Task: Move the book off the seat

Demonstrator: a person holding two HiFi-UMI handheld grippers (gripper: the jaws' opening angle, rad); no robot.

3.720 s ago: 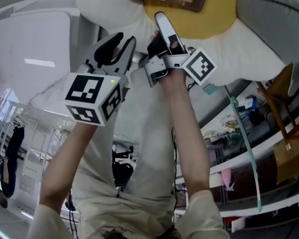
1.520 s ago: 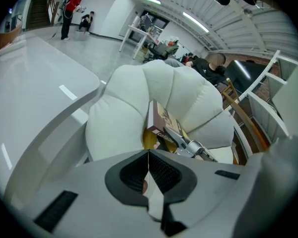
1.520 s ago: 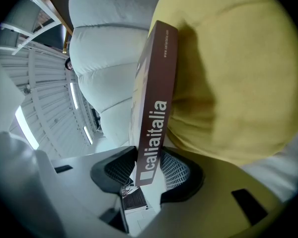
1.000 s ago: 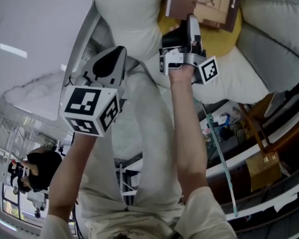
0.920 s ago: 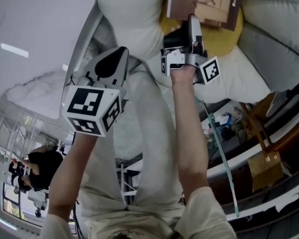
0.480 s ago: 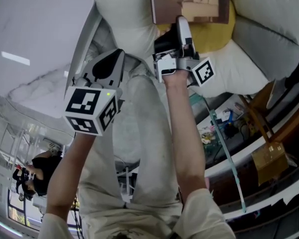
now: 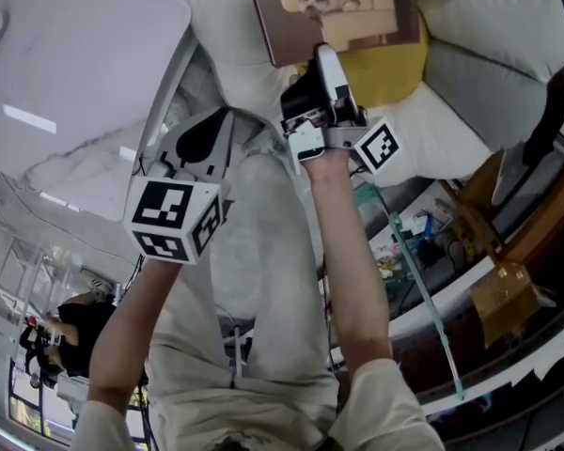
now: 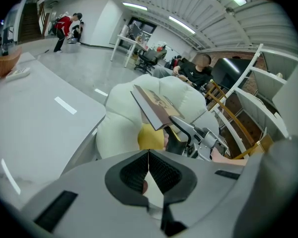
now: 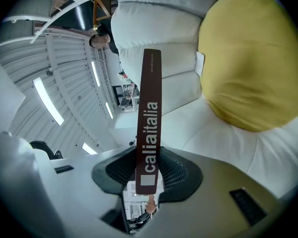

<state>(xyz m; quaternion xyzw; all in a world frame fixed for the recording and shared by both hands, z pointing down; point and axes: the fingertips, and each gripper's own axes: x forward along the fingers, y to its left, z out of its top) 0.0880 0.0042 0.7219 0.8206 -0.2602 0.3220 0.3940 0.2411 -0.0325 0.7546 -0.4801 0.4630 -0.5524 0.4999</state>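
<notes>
Head view crops the top of the brown hardcover book (image 7: pixel 331 12) above the round yellow cushion (image 7: pixel 395 59); the right gripper (image 7: pixel 326 59) points level. Left gripper view: left gripper (image 8: pixel 149 170) jaws pressed together, empty. Right gripper view: jaws pinch the book's spine.

book (image 7: pixel 334 12): lifted off cushion (image 7: pixel 399 56) | right tool (image 7: pixel 322 61): now clamps it

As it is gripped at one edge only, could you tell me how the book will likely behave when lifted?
The book is probably stiff: it juts flat from the right gripper without visible sag. Gripped at one end of its spine, it may pivot if swung. It looks thin, so likely light.
</notes>
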